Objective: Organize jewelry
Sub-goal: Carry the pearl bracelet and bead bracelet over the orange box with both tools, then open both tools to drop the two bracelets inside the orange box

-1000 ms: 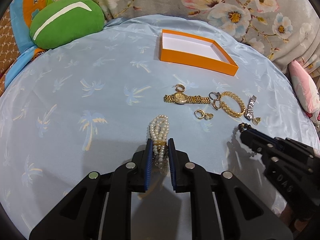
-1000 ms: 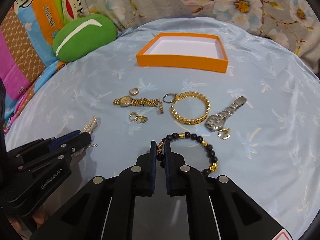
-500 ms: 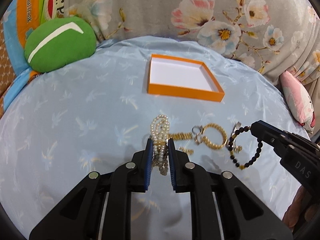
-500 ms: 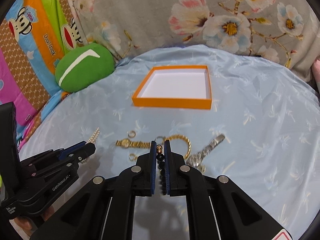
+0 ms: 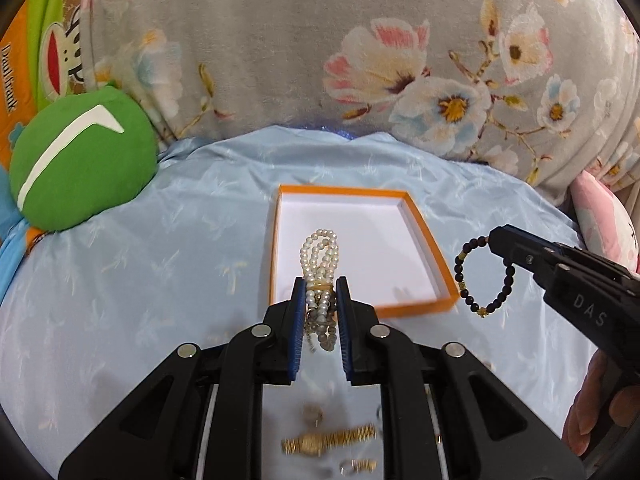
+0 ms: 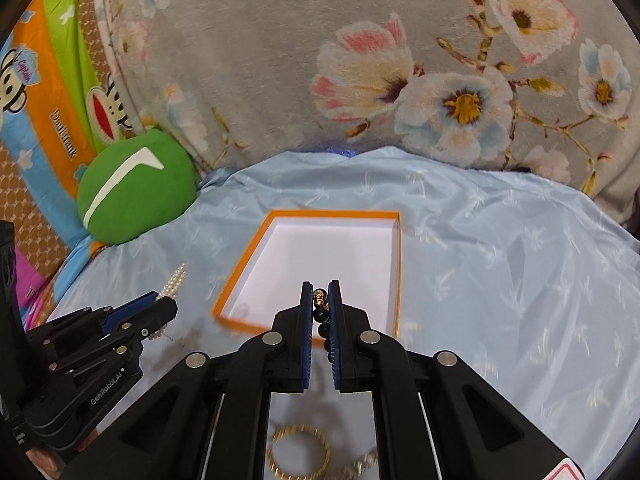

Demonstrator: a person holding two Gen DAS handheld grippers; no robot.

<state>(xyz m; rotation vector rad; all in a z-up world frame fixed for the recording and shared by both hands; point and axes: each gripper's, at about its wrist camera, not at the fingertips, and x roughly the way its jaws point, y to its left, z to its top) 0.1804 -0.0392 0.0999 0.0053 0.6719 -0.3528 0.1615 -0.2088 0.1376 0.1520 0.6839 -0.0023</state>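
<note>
My left gripper point(image 5: 319, 285) is shut on a white pearl bracelet point(image 5: 320, 256) and holds it in the air over the near edge of the orange box point(image 5: 422, 227). My right gripper point(image 6: 320, 293) is shut on a black bead bracelet point(image 6: 322, 316), also lifted near the box point(image 6: 240, 268). In the left wrist view the black bead bracelet point(image 5: 484, 276) hangs from the right gripper point(image 5: 494, 240) just right of the box. The box's white inside shows nothing in it. A gold watch point(image 5: 328, 442) lies on the cloth below me.
A gold chain bracelet point(image 6: 298, 452) and a silver watch point(image 6: 360, 462) lie on the light blue cloth point(image 6: 500, 280). A green cushion point(image 5: 80, 164) sits at the back left. A floral blanket point(image 5: 360, 60) rises behind the box. A pink pillow point(image 5: 604, 220) is at the right.
Both grippers have lifted their bracelets off the cloth and moved forward to the orange box. The rest of the jewelry has dropped to the bottom of both views.
</note>
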